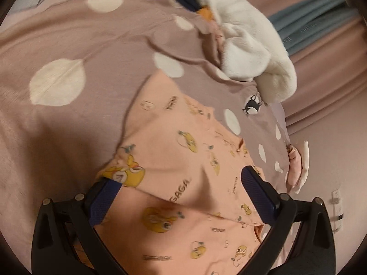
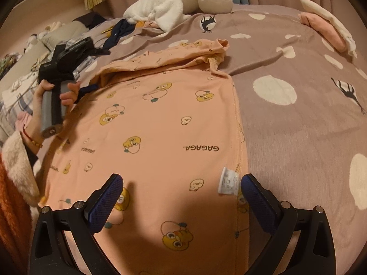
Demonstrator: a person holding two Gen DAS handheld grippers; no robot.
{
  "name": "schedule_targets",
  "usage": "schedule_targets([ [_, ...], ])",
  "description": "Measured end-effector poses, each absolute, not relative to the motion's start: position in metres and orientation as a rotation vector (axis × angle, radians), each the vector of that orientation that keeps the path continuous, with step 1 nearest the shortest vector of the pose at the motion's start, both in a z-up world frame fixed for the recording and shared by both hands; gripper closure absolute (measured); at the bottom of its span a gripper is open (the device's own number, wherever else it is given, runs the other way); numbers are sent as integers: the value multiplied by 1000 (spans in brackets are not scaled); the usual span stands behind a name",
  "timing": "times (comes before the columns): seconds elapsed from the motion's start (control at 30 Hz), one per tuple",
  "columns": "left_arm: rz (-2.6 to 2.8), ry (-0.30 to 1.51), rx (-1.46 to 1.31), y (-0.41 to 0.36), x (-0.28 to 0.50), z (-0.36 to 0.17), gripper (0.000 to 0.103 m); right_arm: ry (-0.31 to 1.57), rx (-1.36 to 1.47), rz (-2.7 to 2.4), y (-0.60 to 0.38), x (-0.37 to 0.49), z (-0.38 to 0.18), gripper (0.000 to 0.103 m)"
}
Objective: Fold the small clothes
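Observation:
A peach garment with yellow cartoon prints point(image 2: 165, 123) lies spread on the mauve spotted bed cover point(image 2: 298, 119), its far part folded over in a ridge point(image 2: 183, 55). A white care label point(image 2: 227, 181) sits at its right seam. My right gripper point(image 2: 181, 190) is open just above the garment's near part, the label beside its right finger. My left gripper point(image 1: 176, 188) is open over the garment point(image 1: 183, 160) near a fold. In the right wrist view the left gripper point(image 2: 66, 55) is held in a hand at the garment's left edge.
A white plush garment point(image 2: 181, 4) and dark navy clothing point(image 2: 119, 32) lie at the far side of the bed. A folded pink and white stack point(image 2: 328, 27) sits far right. Pillows and checked bedding point(image 2: 27, 78) lie left. Curtains point(image 1: 332, 73) hang behind.

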State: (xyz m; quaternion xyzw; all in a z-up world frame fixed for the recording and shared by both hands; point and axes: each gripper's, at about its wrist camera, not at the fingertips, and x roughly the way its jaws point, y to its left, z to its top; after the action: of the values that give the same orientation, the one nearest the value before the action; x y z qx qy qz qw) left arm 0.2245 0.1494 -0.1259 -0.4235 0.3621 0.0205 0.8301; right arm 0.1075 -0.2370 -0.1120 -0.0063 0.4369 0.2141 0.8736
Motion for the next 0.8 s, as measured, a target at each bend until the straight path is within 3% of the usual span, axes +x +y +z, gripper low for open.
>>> schedule_targets([
  [0.4, 89, 822, -705, 140, 212, -127, 13, 911, -14, 411, -234, 110, -112, 1],
  [0.5, 111, 818, -708, 141, 205, -126, 9, 913, -15, 409, -233, 107, -111, 1],
  [0.57, 138, 808, -735, 145, 198, -125, 1, 915, -8, 408, -233, 107, -110, 1],
  [0.8, 182, 809, -676, 148, 153, -124, 1, 923, 16, 402, -234, 102, -104, 1],
])
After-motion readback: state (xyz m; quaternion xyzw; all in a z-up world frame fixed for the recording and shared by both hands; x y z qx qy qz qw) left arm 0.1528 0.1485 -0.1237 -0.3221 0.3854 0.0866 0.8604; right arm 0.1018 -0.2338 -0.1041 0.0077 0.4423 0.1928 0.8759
